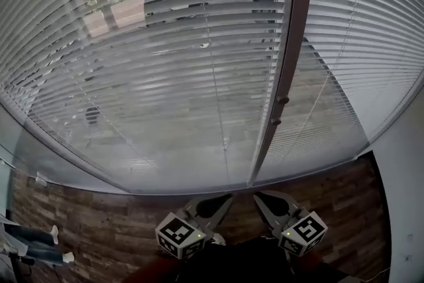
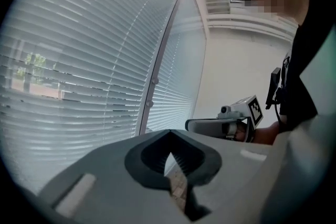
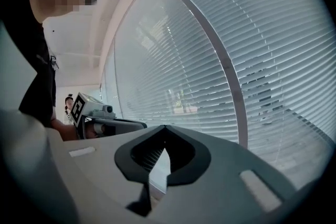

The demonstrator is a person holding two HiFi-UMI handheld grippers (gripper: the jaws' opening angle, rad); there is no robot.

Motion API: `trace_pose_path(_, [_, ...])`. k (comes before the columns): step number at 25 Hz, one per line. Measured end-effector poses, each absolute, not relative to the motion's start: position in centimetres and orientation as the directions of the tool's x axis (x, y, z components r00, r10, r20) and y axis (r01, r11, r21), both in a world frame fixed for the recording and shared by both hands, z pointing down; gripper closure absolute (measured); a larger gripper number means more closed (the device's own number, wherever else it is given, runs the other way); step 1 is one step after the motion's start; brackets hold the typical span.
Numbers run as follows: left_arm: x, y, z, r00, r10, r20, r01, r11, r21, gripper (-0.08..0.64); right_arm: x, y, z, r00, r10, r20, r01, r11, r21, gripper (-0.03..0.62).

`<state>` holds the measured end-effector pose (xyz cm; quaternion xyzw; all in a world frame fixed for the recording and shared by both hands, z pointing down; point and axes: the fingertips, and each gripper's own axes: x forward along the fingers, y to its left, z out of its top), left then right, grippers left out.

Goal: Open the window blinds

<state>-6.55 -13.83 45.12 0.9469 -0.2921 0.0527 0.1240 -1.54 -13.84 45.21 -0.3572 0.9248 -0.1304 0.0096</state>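
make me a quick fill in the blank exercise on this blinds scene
1. The left gripper and right gripper each hold ____.
2. A dark post separates ____ blinds.
3. Both grippers' jaws are ____.
4. The floor is laid with ____ planks.
Missing: nothing; two; shut; wood.

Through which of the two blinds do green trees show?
The left blind, left of the dark post; the right blind shows no trees.
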Motion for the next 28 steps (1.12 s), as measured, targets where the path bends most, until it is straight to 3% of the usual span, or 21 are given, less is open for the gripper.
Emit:
trace_pose_path(10, [-7.7,-16.4,46.4,0.825,-0.542,0.16,-0.565,-0.797,0.214,0.558,-1.6,-17.0,45.4,-0.71,-0.692,0.127,-0.704,0.694,-0.154,0.566])
trace_pose_path(15, [-7.4,-17.6,45.9,0.806,-0.58,0.118,-0.589,-0.766,0.257,0.56,1.9,-21.2,43.7,-0.651,-0.748,0.131,-0.756,0.654,-0.016,0.563])
trace_pose_path(20, [-7.8,-17.8,46.8,0.782,-0.611,0.123,-0.62,-0.738,0.267,0.558,5.6,-26.3,40.7,-0.552,-0.828,0.1,-0.824,0.56,0.088,0.505])
trace_pose_path(28, [-8.3,-17.3,47.2,0.767,-0.62,0.164,-0.64,-0.721,0.268,0.558,8.9,-32.6,36.3,-0.393,-0.919,0.025,-0.914,0.394,0.095,0.417])
